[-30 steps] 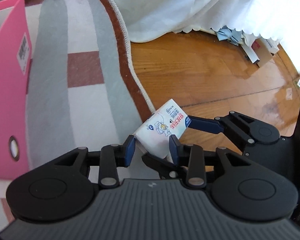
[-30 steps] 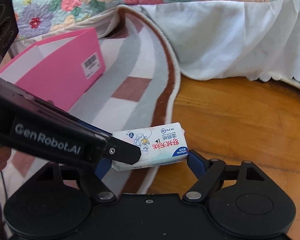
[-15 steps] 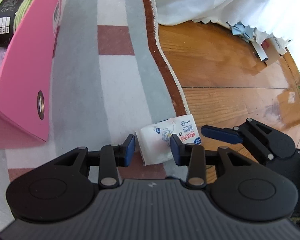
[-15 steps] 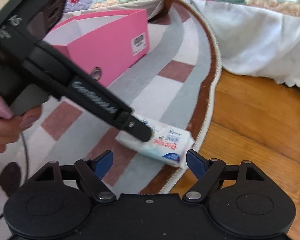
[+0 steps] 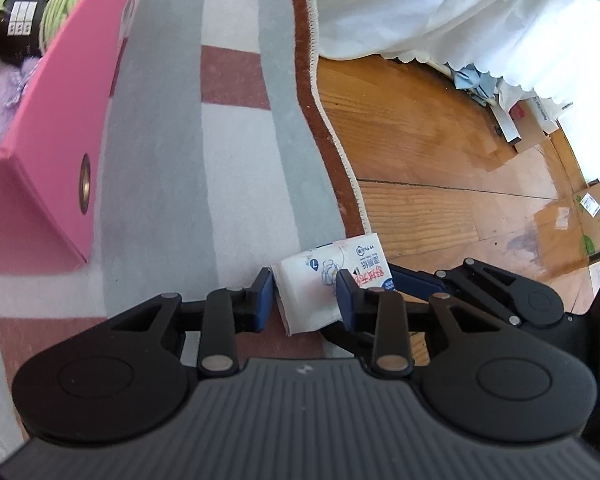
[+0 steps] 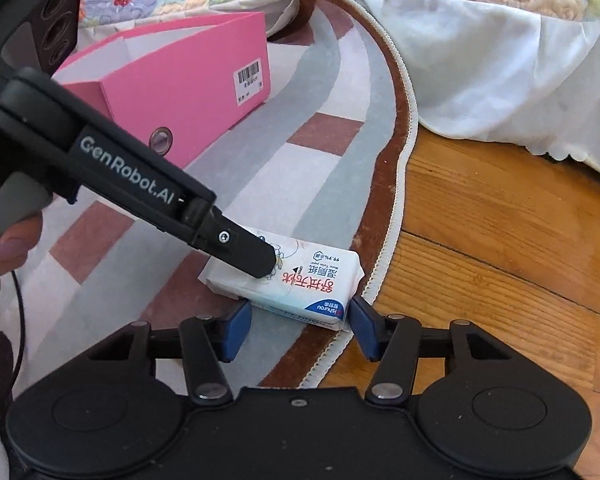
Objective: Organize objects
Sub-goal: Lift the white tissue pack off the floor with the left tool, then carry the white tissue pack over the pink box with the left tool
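Left wrist view, lower middle: white tissue pack (image 5: 324,284) lying on the rug's (image 5: 236,152) brown border, one end reaching past the rug edge toward the wood floor (image 5: 428,152). Clamped across its short width by the left gripper (image 5: 303,296), blue pads pressed to both sides. Just right of it, the right gripper (image 5: 416,282), one blue finger pointing at the pack's printed end.

Right wrist view, lower middle: same pack (image 6: 296,280) sitting between the right gripper's (image 6: 298,320) blue pads, a small gap visible on each side, tongs spread a little wider than the pack and not pinching. Left gripper's (image 6: 256,260) black finger lying over the pack's top from the upper left.

Outward: pink box (image 6: 188,80) in the upper left, well apart from the pack, striped rug lying open between. In the left wrist view, green yarn (image 5: 32,4) and a purple plush (image 5: 4,100) inside the box (image 5: 48,148). White bed skirt (image 6: 500,72) along the upper right, bare wood floor (image 6: 500,232) below it.
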Action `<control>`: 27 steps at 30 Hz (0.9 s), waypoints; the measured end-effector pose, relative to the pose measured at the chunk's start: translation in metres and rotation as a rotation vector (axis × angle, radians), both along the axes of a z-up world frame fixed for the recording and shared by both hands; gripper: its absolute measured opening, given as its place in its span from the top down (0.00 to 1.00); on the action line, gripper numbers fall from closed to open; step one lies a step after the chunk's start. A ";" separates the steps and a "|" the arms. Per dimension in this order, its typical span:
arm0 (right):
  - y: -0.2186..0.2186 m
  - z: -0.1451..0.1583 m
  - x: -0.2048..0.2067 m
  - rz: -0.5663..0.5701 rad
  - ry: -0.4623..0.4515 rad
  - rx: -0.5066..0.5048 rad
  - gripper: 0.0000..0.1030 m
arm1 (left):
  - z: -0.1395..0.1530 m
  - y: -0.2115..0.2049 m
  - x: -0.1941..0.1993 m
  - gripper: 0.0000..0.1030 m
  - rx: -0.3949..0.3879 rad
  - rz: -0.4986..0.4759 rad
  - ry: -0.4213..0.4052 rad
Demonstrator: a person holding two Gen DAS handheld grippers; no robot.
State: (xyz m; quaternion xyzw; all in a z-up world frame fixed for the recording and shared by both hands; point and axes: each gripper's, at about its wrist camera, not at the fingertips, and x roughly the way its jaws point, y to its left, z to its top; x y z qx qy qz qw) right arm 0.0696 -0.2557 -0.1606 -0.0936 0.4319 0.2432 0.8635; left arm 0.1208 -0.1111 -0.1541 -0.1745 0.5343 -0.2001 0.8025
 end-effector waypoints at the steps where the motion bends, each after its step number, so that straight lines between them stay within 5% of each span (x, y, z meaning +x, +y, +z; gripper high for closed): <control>1: 0.001 0.001 0.000 -0.002 0.004 -0.002 0.44 | 0.001 0.000 -0.001 0.69 0.009 0.000 -0.002; 14: 0.019 0.029 -0.015 -0.031 0.051 -0.030 0.38 | 0.034 -0.002 -0.016 0.69 0.089 -0.063 -0.011; 27: 0.045 0.072 -0.041 0.026 0.024 -0.008 0.31 | 0.081 0.037 -0.042 0.69 0.038 -0.042 -0.030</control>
